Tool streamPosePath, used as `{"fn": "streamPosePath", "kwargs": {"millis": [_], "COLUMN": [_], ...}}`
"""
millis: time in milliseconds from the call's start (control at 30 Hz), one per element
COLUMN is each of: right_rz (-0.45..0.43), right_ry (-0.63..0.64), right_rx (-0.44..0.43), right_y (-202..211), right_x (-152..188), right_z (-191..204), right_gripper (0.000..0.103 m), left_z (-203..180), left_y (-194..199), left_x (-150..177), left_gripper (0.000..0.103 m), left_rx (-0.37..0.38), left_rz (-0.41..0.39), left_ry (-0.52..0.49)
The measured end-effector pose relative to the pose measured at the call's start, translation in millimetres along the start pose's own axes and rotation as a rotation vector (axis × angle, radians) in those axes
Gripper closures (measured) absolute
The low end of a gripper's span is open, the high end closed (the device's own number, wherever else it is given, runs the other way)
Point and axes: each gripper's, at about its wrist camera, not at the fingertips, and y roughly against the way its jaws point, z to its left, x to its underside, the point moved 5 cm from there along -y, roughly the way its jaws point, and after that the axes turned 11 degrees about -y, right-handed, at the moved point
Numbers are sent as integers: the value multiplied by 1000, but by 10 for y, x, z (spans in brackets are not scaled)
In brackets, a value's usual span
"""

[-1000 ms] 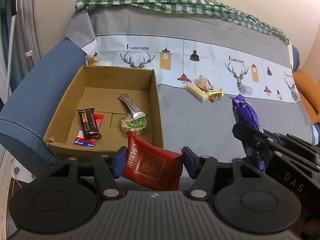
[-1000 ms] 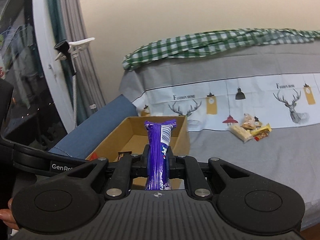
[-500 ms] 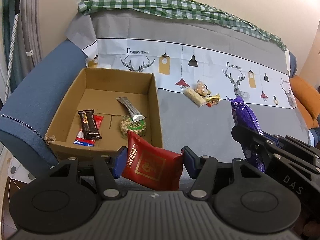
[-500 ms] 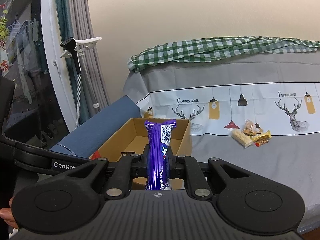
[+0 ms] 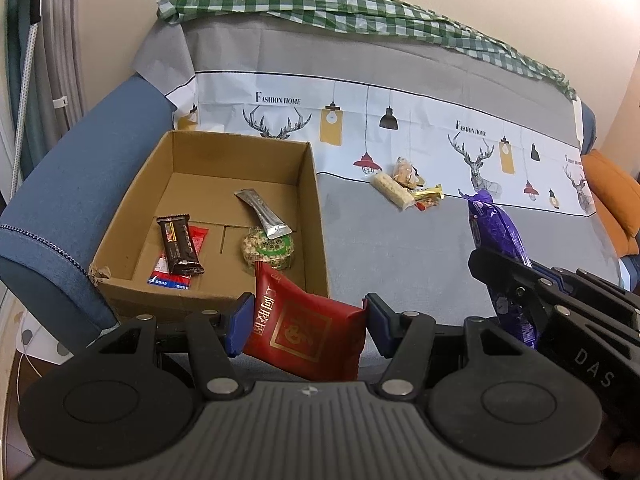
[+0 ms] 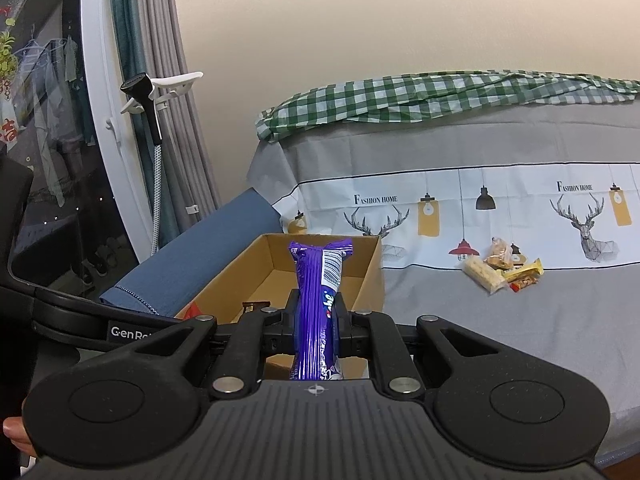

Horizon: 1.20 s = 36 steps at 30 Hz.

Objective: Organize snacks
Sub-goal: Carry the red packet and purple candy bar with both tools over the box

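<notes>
An open cardboard box (image 5: 312,208) stands on the sofa seat at the left and holds a dark chocolate bar (image 5: 179,244), a red-white packet (image 5: 176,268), a silver stick pack (image 5: 262,214) and a round green snack (image 5: 268,247). My left gripper (image 5: 306,322) is shut on a red snack packet (image 5: 306,326), just in front of the box's near wall. My right gripper (image 6: 317,312) is shut on a purple snack bag (image 6: 318,300), held upright to the right of the box; the bag also shows in the left wrist view (image 5: 498,240).
A small pile of loose snacks (image 5: 406,188) lies on the grey sofa cover (image 5: 400,248) right of the box, also seen in the right wrist view (image 6: 502,270). Blue armrest (image 5: 72,184) at left, orange cushion (image 5: 612,196) at far right, green checked cloth (image 5: 320,4) on the backrest.
Both grippers have pulled back and risen slightly with their snacks still held. The box and the loose snacks have not moved.
</notes>
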Motion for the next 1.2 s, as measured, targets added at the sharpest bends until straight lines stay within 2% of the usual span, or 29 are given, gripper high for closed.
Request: {"fn": "streamPosePath", "kwargs": {"millis": [367,633,900,1200], "right_rz": [13,26,78,155], "right_ry": [0,34,74,91], "right_rx": [2,4,-10,-12], "right_y": [-60,-207,-582,-1228], "right_x": [17,-33,-74,-117], "right_z": [7,33,195,347], "right_gripper": [89,89,89,89], "left_z": [83,450,886,1304], "left_y": [-42,-78,-273,-647], "left_x": [3,-115,-304,-498], "left_gripper": [39,39,39,38], "left_rx": [-22,-92,-104,-112], "left_rz": [6,0,5,16], "left_ry": [13,71,123,157]}}
